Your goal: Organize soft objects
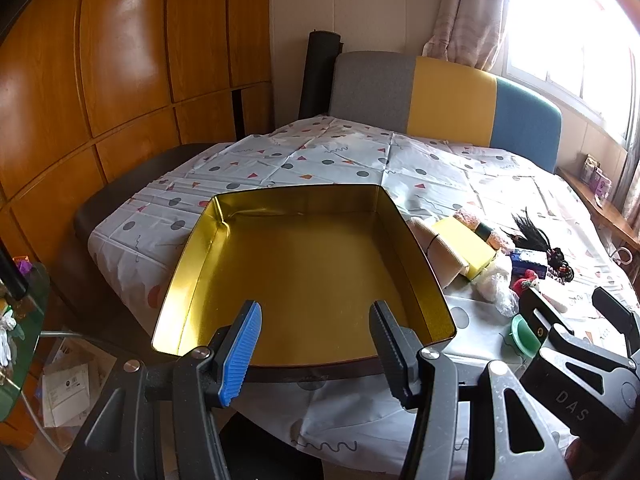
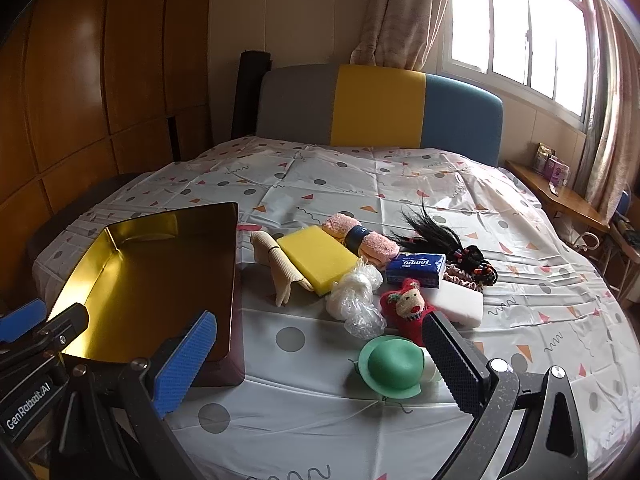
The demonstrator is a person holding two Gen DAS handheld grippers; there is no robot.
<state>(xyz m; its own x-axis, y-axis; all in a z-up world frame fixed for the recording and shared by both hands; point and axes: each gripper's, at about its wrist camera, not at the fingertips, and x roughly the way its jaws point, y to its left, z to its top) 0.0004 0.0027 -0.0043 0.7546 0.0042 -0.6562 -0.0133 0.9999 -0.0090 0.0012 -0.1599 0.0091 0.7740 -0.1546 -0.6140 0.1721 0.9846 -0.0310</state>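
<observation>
An empty gold-lined tin [image 1: 304, 264] lies on the patterned sheet, just beyond my open left gripper [image 1: 316, 350], which has nothing between its fingers. Right of the tin [image 2: 152, 280] is a pile of soft things: a beige cloth [image 2: 276, 268], yellow sponge [image 2: 316, 256], pink towel roll [image 2: 360, 240], crumpled clear bag [image 2: 354, 296], blue tissue pack [image 2: 416, 268], red plush toy [image 2: 408, 308], white block [image 2: 460, 304] and black hairpiece [image 2: 432, 232]. My right gripper [image 2: 320, 364] stands open; a green hat-shaped piece [image 2: 390, 364] lies on the sheet near its black finger, with no pad pressing it.
The sheet [image 2: 360, 176] covers a bed with a grey, yellow and blue headboard [image 2: 380, 104]. A wooden wardrobe [image 1: 120, 80] fills the left side. A wooden side table [image 2: 560, 188] stands under the window at the right. Papers lie on the floor [image 1: 68, 384] at the lower left.
</observation>
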